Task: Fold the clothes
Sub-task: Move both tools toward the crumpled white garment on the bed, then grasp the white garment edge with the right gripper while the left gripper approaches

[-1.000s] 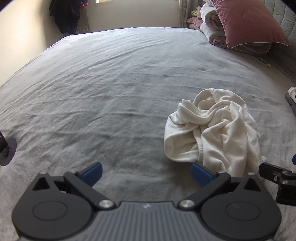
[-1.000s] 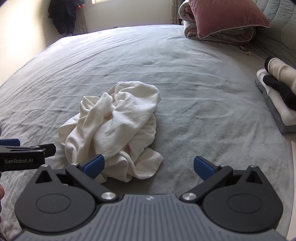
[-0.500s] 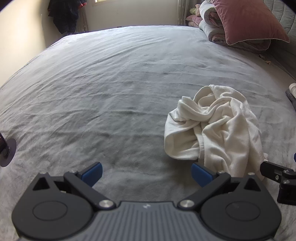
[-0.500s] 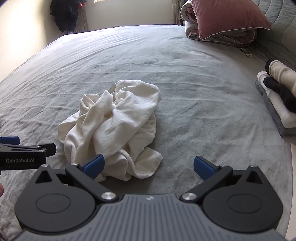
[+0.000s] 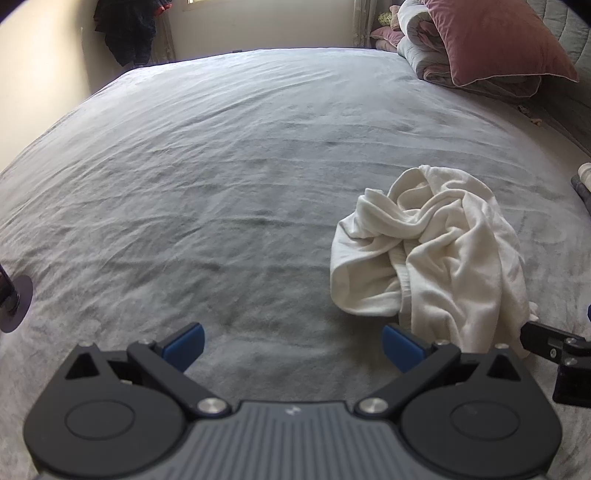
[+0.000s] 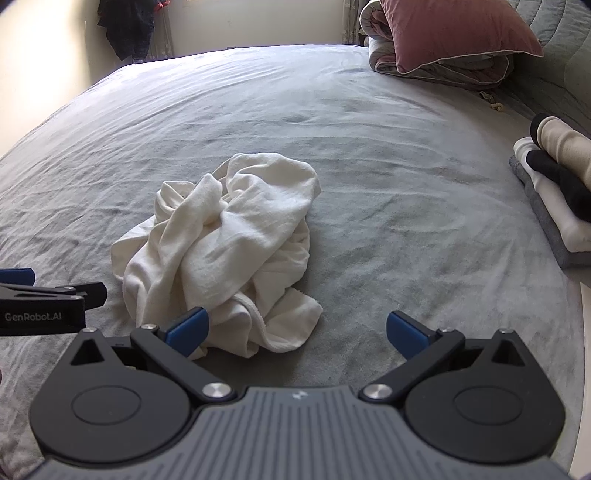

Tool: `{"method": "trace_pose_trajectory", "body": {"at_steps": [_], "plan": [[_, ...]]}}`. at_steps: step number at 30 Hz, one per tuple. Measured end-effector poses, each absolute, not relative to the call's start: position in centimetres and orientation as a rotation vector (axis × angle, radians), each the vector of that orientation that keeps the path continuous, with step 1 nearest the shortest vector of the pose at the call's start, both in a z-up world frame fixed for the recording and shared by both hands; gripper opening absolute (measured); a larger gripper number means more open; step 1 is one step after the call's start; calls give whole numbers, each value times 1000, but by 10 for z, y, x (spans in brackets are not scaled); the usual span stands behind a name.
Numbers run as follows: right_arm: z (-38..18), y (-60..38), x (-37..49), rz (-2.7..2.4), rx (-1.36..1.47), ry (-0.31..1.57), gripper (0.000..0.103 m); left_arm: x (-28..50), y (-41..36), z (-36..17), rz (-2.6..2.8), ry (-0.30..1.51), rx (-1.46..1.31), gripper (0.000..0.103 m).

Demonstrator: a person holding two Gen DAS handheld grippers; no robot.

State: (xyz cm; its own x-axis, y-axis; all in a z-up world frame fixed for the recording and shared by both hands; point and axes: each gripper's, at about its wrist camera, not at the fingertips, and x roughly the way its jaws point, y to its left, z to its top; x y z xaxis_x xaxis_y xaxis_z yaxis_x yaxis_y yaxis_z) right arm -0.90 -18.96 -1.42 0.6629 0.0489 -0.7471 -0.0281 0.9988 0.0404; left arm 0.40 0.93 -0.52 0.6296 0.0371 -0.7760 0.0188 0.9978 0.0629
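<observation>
A crumpled white garment lies in a heap on the grey bed; it also shows in the right wrist view. My left gripper is open and empty, low over the bed, with the garment just beyond its right fingertip. My right gripper is open and empty, its left fingertip at the garment's near edge. The left gripper shows at the left edge of the right wrist view.
A stack of folded clothes sits at the bed's right edge. A maroon pillow on rolled bedding lies at the far right. Dark clothing hangs by the far wall.
Both grippers have eased back and up slightly, so the garment sits a little farther ahead. Both jaws remain open; the garment has not moved.
</observation>
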Motion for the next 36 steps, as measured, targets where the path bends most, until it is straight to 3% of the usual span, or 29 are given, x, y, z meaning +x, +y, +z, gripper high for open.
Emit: {"method": "trace_pose_trajectory", "body": {"at_steps": [8,18,31,36], "plan": [[-15,-192,-5,47,19,856,103,9,9,-13,10,911,64,103],[-53,-203,19,34,10,1011,103,16,17,-44,20,952,77,103],[-48,-208,11,124,8,973,103,2,23,-45,-33,863,58,103],[-13,-208,-1,255,140,830,97,8,34,-27,-87,887,-13,103]]}}
